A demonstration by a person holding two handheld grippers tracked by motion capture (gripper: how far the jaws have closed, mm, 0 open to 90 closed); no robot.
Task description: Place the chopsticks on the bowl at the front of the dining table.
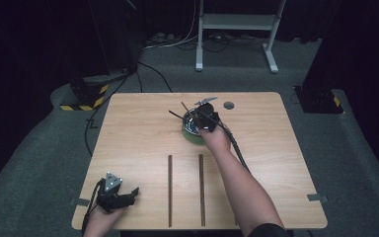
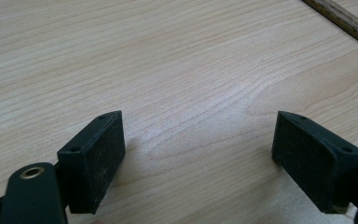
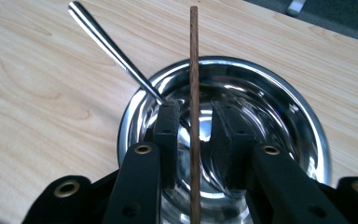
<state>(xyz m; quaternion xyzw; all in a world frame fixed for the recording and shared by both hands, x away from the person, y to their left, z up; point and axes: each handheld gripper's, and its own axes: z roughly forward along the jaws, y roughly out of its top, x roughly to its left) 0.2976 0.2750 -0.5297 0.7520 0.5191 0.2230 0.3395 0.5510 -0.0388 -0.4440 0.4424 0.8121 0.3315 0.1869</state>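
Release step, judging by the layout: dropping a wooden chopstick (image 3: 194, 56) into the steel bowl (image 3: 279, 88). Hovers over that bowl (image 1: 192, 139), toward 12 o'clock of the worktop (image 1: 276, 163), with the right hand-held gripper (image 3: 195, 116) pointing down into it. Stands slightly spread, pads a little off the chopstick on both sides, so pinching nothing; chopstick upright between them, lower end down in the bowl. Shares the bowl with a polished metal handle (image 3: 107, 39), leaning out over the rim toward 10 o'clock in the right gripper view.

Rests at 7 o'clock, near the worktop's close corner: left hand-held gripper (image 1: 131, 195), spread wide (image 2: 196, 140), gripping nothing, bare wood between the pads.

Next, probably: lifting the right hand-held gripper (image 1: 202, 116) straight up, clear of chopstick and handle without knocking either, then swinging back toward 6 o'clock for one of the two sticks (image 1: 170, 190) lying parallel there, the second (image 1: 201, 190) just beside the first. Calls for a low, flat approach and a narrow pinch, since thin and flush on the surface.

Materials: bowl mirror-bright, round, deep, slippery-looking; chopstick slim, straight, brown, matte, with fine grain; handle narrow, rounded, shiny; worktop pale laminate with printed wood grain, smooth; pads black, rectangular, faintly scuffed.
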